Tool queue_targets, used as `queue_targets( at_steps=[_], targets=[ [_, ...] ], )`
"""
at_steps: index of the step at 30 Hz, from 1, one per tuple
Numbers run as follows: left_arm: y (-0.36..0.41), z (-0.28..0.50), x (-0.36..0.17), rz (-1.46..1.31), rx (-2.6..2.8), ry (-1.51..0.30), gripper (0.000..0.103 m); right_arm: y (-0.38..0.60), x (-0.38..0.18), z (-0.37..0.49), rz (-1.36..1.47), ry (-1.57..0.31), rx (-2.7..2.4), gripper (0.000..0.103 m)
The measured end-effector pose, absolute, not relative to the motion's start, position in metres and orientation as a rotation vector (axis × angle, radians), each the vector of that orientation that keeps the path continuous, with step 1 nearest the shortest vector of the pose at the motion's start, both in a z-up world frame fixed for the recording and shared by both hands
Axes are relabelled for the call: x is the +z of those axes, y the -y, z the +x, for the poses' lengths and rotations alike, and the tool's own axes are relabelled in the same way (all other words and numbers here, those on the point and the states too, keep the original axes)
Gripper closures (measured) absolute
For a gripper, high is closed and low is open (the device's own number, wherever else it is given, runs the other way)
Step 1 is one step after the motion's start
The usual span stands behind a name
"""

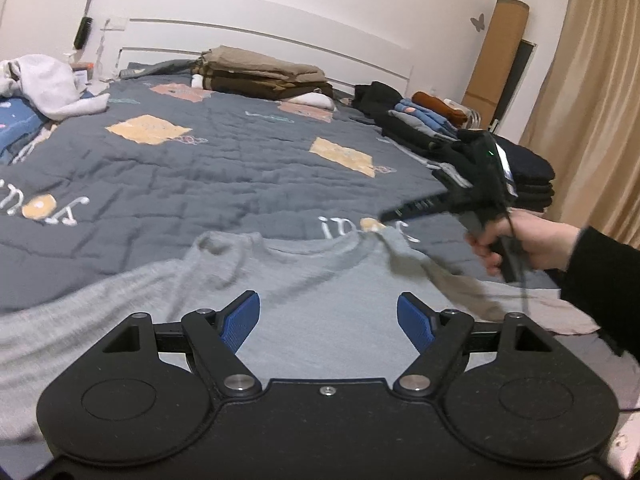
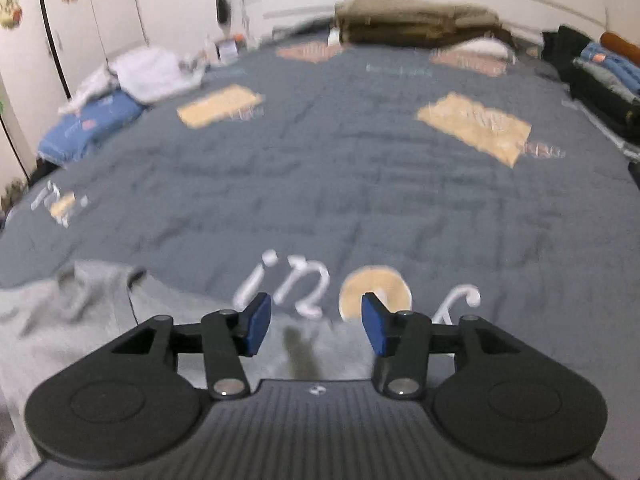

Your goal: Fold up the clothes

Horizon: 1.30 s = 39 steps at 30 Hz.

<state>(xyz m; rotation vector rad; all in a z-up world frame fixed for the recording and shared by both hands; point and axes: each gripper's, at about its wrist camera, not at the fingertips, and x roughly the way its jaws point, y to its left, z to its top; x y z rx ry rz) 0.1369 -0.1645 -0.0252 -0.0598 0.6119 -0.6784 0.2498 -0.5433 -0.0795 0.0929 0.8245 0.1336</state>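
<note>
Two grippers over one grey shirt (image 1: pixel 320 280), spread on the quilted bed cover (image 1: pixel 200 168) at the near edge of the bed. Collar end lies farthest from the holder; the shirt's long axis runs from the collar back toward the cameras.

Left gripper (image 1: pixel 328 316): jaws wide apart, nothing between the pads, poised above the middle of the chest panel, just short of the collar.

Right gripper (image 2: pixel 316 326): jaws partly open, pads clear of the cloth. It sits over the right shoulder corner, where a bit of fabric (image 1: pixel 396 240) stands up just under its tip. Right hand (image 1: pixel 528 244) grips the handle.

Judgement: the right claw is the nearer to a usable corner; the fabric lies straight ahead of and below it. The left would need to shift outward to the opposite shoulder before any fold across the long axis.

Folded stacks (image 1: pixel 424 120) sit well apart, far right.
</note>
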Motion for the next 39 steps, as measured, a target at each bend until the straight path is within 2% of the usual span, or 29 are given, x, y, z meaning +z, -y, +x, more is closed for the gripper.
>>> queue_targets(
  at_steps=[11, 14, 16, 27, 29, 30, 31, 33, 37, 39],
  targets=[
    [0.202, 0.246, -0.038, 0.247, -0.765, -0.619, 0.031, 0.552, -0.104, 0.265, 0.165, -0.896, 0.169, 0.054],
    [0.22, 0.275, -0.051, 0.31, -0.791, -0.653, 0.038, 0.553, -0.105, 0.27, 0.159, -0.913, 0.183, 0.054],
    [0.228, 0.29, -0.06, 0.349, -0.804, -0.677, 0.047, 0.554, -0.107, 0.274, 0.157, -0.92, 0.193, 0.053],
    [0.26, 0.354, -0.108, 0.429, -0.831, -0.894, 0.047, 0.551, -0.118, 0.286, 0.127, -0.965, 0.231, 0.053],
    [0.26, 0.357, -0.112, 0.408, -0.866, -0.91, 0.064, 0.551, -0.118, 0.285, 0.139, -0.962, 0.222, 0.058],
    [0.26, 0.356, -0.112, 0.397, -0.888, -0.911, 0.085, 0.552, -0.118, 0.285, 0.162, -0.965, 0.218, 0.067],
    [0.259, 0.354, -0.111, 0.401, -0.9, -0.896, 0.092, 0.552, -0.118, 0.285, 0.179, -0.965, 0.222, 0.081],
    [0.258, 0.351, -0.109, 0.422, -0.896, -0.849, 0.099, 0.552, -0.115, 0.285, 0.195, -0.949, 0.22, 0.087],
    [0.25, 0.357, -0.096, 0.411, -0.789, -0.729, 0.101, 0.549, -0.102, 0.281, 0.182, -0.848, 0.185, 0.096],
    [0.247, 0.36, -0.091, 0.392, -0.748, -0.69, 0.101, 0.547, -0.096, 0.28, 0.172, -0.789, 0.16, 0.097]
  ],
)
